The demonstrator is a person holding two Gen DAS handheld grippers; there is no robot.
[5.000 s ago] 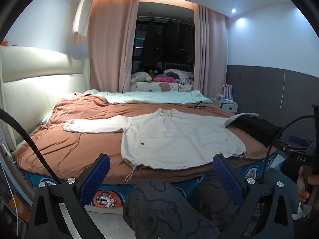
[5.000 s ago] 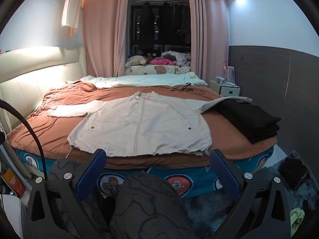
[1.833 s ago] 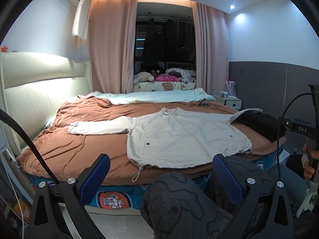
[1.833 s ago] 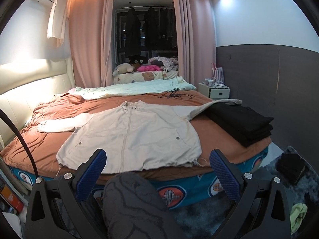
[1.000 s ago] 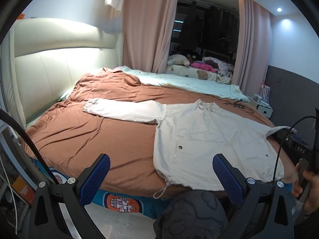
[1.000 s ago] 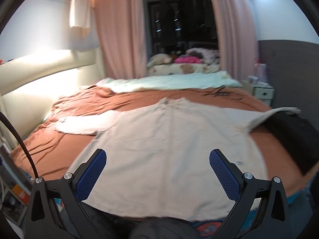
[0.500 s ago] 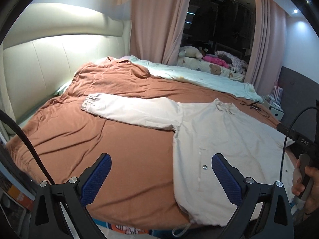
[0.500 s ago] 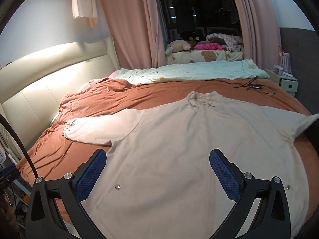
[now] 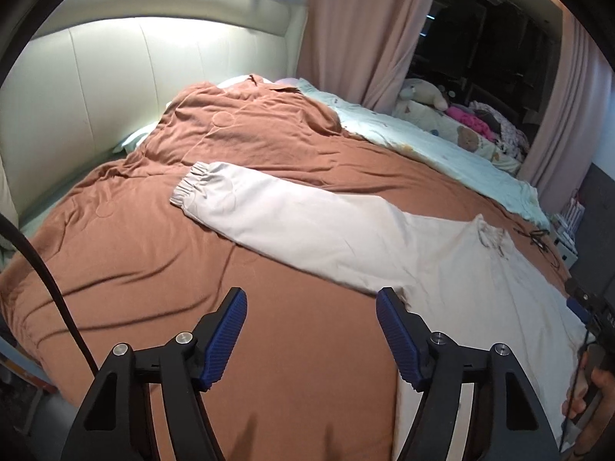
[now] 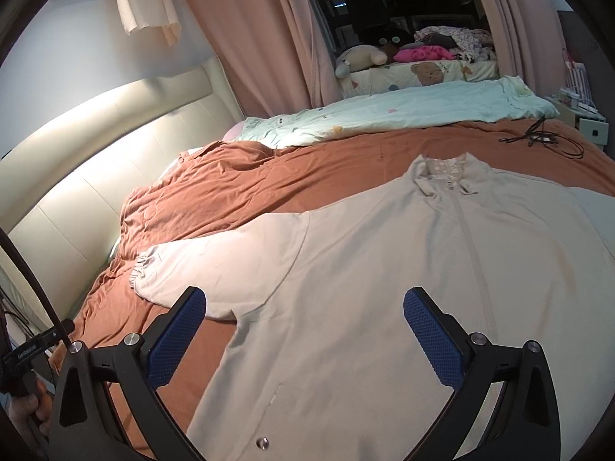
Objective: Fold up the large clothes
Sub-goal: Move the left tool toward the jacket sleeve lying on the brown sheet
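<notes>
Bedroom setting: a wide bed [image 9: 127, 253] under a rust-brown cover carries the task's thing. One pale beige jacket [image 10: 384, 288] lies flat on that cover, front up, collar toward the far side, zip line running down its middle. Its sleeve [image 9: 292, 215] stretches out straight toward the padded cream headboard [image 9: 115, 73], elastic cuff at the far end, resting on the brown cover.

Left claw [image 9: 311, 330] hovers over bare cover just beside the sleeve's underarm; its jaws have just been closing, stand partly apart, with nothing between them. Right claw [image 10: 303, 338] hovers over the jacket's chest with jaws wide, gripping nothing.

Beyond the jacket a mint quilt [image 10: 403, 115] lies along the bed's far edge, a black cable [image 10: 538, 138] beside it. Pink curtains [image 10: 269, 38] and plush toys [image 10: 361, 57] stand behind.
</notes>
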